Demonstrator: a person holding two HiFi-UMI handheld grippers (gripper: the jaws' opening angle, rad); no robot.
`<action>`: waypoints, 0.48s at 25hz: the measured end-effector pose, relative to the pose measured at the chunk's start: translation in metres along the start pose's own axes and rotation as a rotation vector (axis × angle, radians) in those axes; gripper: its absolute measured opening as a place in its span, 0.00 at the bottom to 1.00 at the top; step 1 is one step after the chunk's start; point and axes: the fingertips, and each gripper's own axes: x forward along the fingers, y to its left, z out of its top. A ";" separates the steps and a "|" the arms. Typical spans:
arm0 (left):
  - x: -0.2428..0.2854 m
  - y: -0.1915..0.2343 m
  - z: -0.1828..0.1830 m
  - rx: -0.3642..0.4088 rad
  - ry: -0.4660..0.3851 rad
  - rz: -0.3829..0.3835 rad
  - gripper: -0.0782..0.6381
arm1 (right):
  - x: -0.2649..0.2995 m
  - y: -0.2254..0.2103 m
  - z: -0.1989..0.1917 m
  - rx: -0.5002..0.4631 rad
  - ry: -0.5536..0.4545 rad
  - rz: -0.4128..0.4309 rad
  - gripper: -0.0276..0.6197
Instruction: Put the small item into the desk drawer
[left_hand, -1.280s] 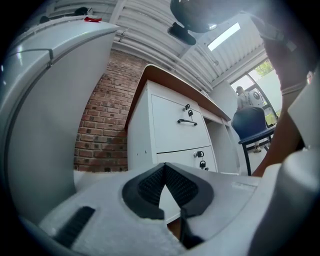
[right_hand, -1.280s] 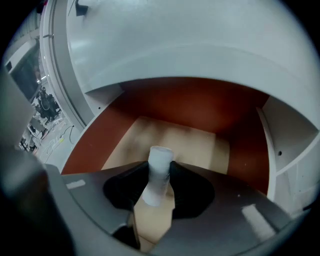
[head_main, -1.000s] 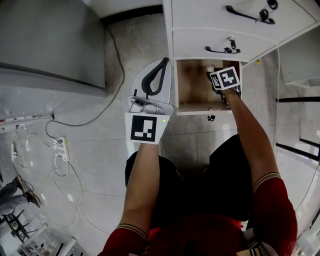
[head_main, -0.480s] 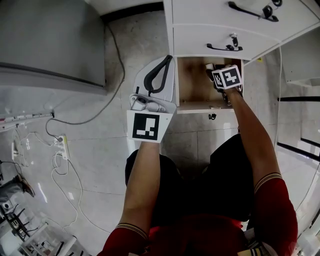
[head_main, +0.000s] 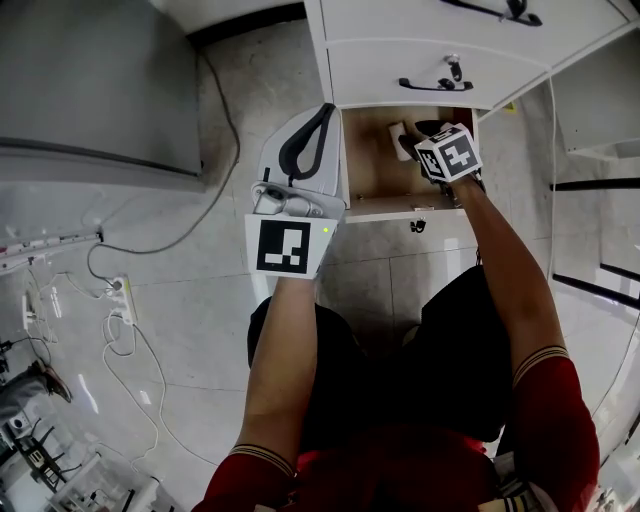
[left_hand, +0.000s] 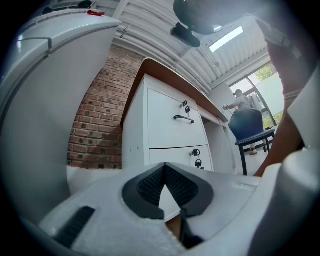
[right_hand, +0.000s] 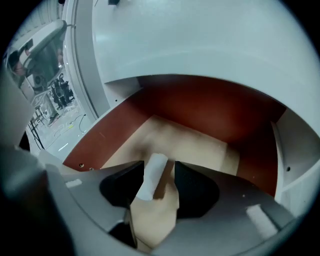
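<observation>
white desk (head_main: 385, 75) fills the top of the head view: two upper drawer fronts (head_main: 470, 25) are closed, and the lowest drawer (head_main: 368, 168) is pulled out with its brown board floor exposed. the left gripper (head_main: 305, 150) sits level just outside the drawer's left wall. its tips are together on nothing and it plays no part at this point. the right gripper (right_hand: 159, 186) is angled down into the drawer. its jaws have just been opening and now stand wide, with neither pad pressing on anything. the small item (right_hand: 152, 175), a pale oblong, lies on the drawer floor and shows in the gap between the pads. its long axis runs roughly along the gap, away from the camera. it sits hard against the left-hand pad as that view shows it, with clear floor on the other side. i cannot tell whether it touches that pad. i judge the placing done and the release complete. the withdrawal depends on that near pad, so i would lift straight back along the jaw line and not sideways, to avoid dragging the item. the right hand is far nearer to it.
</observation>
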 end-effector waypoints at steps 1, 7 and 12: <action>0.000 0.000 0.000 0.002 0.001 -0.001 0.12 | -0.002 0.002 0.003 -0.007 -0.013 0.008 0.35; 0.001 0.000 -0.003 0.011 0.006 -0.001 0.12 | -0.015 0.018 0.020 -0.091 -0.091 0.046 0.28; 0.004 -0.008 -0.003 0.052 0.035 -0.025 0.12 | -0.033 0.029 0.030 -0.158 -0.131 0.047 0.15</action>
